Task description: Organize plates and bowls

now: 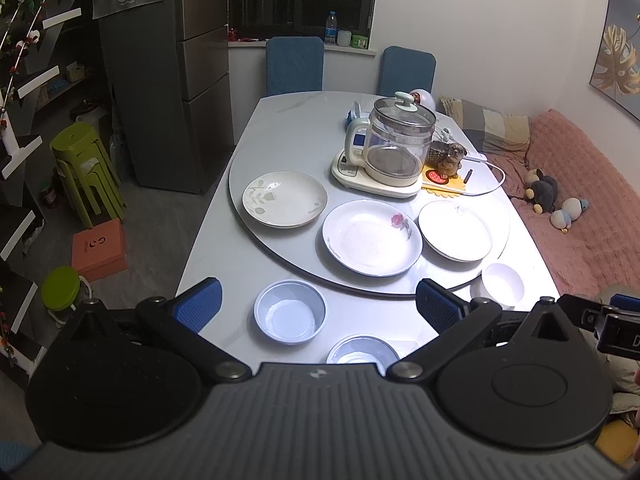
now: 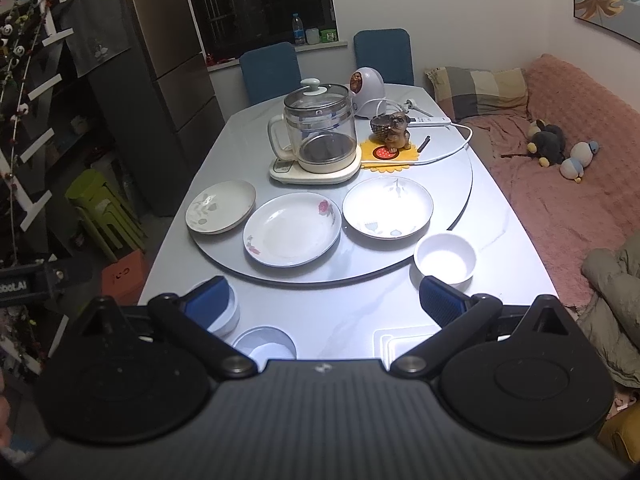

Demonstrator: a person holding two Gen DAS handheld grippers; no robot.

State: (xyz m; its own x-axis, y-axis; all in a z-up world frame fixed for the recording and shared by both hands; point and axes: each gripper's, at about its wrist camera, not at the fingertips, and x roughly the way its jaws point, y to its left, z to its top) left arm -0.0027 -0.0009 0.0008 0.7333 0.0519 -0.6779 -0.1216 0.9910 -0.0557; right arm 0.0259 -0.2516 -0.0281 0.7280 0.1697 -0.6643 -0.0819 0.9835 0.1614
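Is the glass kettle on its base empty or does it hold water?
Looks empty. The kettle has clear glass walls with no waterline in either view, and its dark bottom shows plainly through them. Its lid is on.

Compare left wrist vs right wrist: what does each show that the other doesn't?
Left wrist only: orange box fully in view, green-lidded jar on the floor.
Right wrist only: whole white gadget behind the kettle, power strip, square dish at the near edge.
Both: three plates, kettle, white bowl, two open grippers, left gripper and right gripper.
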